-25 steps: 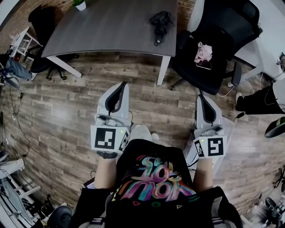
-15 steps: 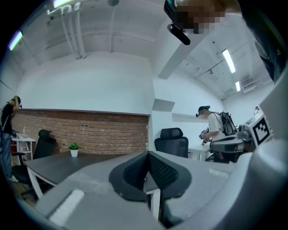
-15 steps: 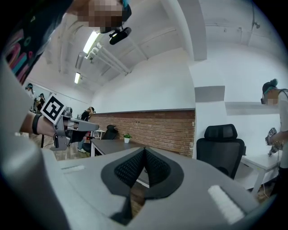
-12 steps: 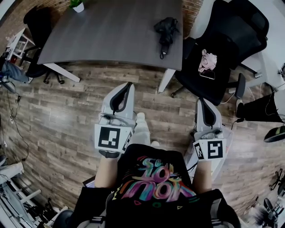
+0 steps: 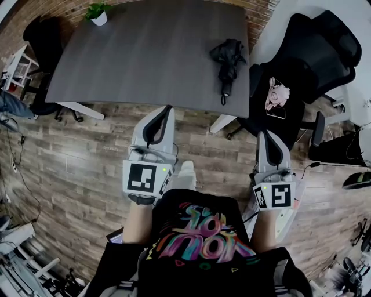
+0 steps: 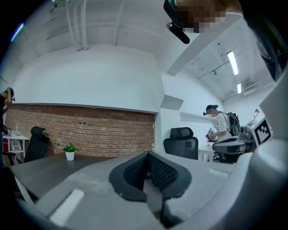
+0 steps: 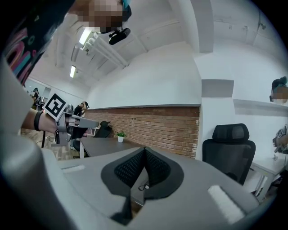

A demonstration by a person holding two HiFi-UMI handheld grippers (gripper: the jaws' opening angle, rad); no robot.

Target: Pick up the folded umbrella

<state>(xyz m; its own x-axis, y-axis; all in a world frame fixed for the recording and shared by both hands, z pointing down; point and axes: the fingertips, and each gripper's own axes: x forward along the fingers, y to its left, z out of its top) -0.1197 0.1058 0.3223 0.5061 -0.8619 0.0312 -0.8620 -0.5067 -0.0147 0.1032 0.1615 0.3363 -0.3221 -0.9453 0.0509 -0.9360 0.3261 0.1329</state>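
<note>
The folded black umbrella [image 5: 227, 58] lies on the right part of the dark grey table [image 5: 145, 52], its handle end pointing to the near edge. My left gripper [image 5: 168, 108] is held level just before the table's near edge, left of the umbrella, jaws shut with nothing between them. My right gripper [image 5: 264, 133] hangs over the floor past the table's right corner, nearer to me than the umbrella, also shut and holding nothing. In the left gripper view the pads [image 6: 147, 153] meet at the tips; the right gripper view shows the same [image 7: 144, 149].
A small potted plant [image 5: 97, 13] stands at the table's far left corner. A black office chair [image 5: 301, 69] right of the table carries a pink object [image 5: 278, 93]. Another dark chair [image 5: 40, 35] sits at the left. Brick wall behind; wood floor below.
Both grippers and the camera have come closer to the table. The umbrella now lies nearer in the picture, and the left gripper's tips have reached the table's near edge.
</note>
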